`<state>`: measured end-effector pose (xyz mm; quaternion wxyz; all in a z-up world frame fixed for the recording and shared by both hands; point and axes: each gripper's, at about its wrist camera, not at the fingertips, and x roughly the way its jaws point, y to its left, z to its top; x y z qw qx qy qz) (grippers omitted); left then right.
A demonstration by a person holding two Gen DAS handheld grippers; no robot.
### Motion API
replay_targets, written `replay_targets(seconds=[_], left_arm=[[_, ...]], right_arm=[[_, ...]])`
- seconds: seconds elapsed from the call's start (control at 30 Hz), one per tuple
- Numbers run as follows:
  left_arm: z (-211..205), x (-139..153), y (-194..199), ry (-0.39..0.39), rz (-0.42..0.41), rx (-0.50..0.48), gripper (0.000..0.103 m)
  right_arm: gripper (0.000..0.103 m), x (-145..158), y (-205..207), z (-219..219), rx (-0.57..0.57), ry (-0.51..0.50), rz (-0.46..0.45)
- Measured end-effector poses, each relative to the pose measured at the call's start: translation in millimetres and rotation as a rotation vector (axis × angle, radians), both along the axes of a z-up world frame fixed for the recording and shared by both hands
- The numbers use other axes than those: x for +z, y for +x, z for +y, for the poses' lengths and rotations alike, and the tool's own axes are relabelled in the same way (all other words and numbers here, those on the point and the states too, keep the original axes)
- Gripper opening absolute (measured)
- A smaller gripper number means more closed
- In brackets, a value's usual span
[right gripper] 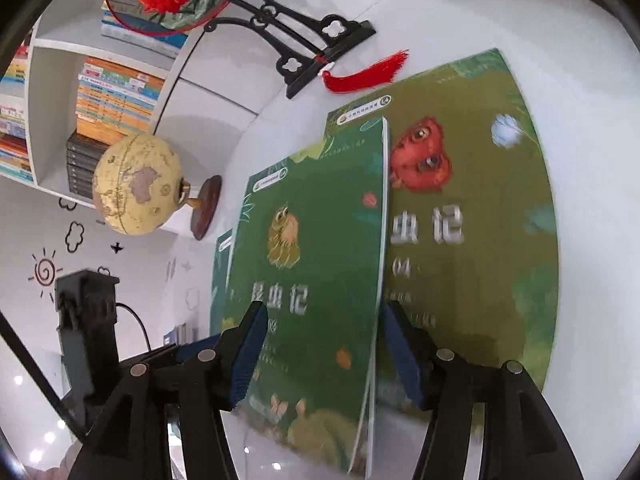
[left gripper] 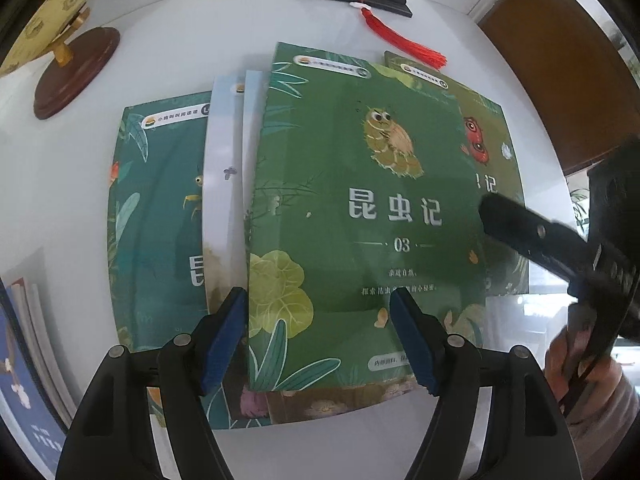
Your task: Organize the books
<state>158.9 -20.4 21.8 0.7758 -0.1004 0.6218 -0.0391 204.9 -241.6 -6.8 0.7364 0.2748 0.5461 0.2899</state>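
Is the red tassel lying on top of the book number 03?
No, the red tassel lies on the white table beyond book 03, without touching its cover.

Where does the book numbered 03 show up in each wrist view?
Left wrist: book 03 fills the centre, on top of the pile, its near edge between the left gripper fingers.
Right wrist: lower centre, left of book 04, between the right gripper fingers.
Shared landmark: the red tassel beyond the books.
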Motion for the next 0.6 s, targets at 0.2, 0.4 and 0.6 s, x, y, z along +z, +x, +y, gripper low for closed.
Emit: replay_targets(seconds=[0.2, 0.4, 0.6], left_arm=[[-9, 5, -5, -0.005, -0.005, 0.013, 0.071], [-9, 19, -12, -0.055, -0.052, 0.041, 0.071], [-12, 28, -21, -0.144, -0.091, 0.017, 0.08]], right_arm=[[0.061, 11, 8, 3, 0.028, -0.012, -0.03], [0.062, 16, -1, -12, -0.004, 0.093, -0.012], [0.062, 23, -5, -18, 0.017, 0.19, -0.014]])
